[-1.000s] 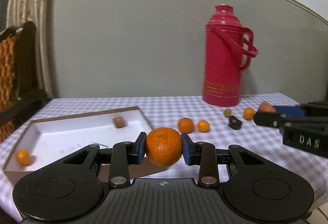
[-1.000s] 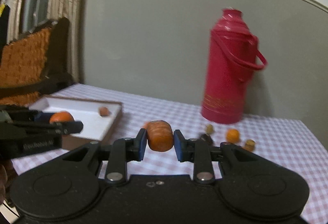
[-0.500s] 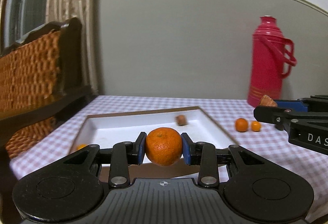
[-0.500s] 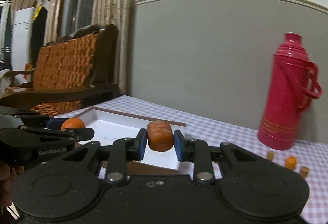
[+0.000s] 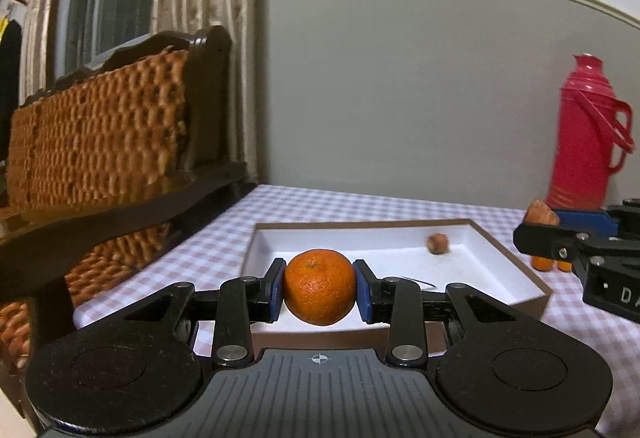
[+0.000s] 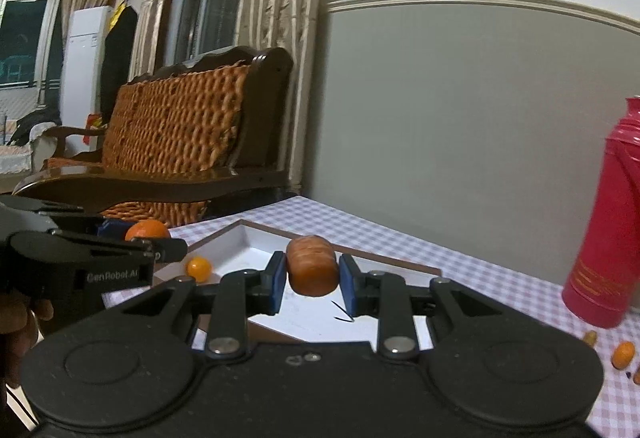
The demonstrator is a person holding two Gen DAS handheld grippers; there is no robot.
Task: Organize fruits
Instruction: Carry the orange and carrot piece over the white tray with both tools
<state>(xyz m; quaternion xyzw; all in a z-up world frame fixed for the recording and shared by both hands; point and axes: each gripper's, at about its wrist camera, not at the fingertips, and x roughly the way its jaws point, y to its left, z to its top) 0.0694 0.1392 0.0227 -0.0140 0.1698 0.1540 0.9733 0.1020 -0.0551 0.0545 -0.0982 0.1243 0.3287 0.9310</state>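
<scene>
My left gripper (image 5: 320, 292) is shut on a round orange (image 5: 320, 286) and holds it above the near edge of a white box with a brown rim (image 5: 500, 270). A small brown fruit (image 5: 438, 242) lies in the box's far corner. My right gripper (image 6: 313, 280) is shut on a ridged orange-brown fruit (image 6: 312, 270) over the same box (image 6: 400, 266). A small orange (image 6: 199, 268) lies in the box's left corner. The left gripper also shows in the right wrist view (image 6: 120, 250), the right gripper in the left wrist view (image 5: 560, 234).
A red thermos (image 5: 586, 133) stands on the checked tablecloth (image 5: 320, 205) at the right, also in the right wrist view (image 6: 612, 222). Small fruits (image 6: 624, 354) lie beside it. A dark wooden wicker chair (image 5: 100, 141) stands left of the table.
Both grippers have swung left toward the box, each holding its fruit. The thermos has slid to the right edge of both views and the chair has come into view.
</scene>
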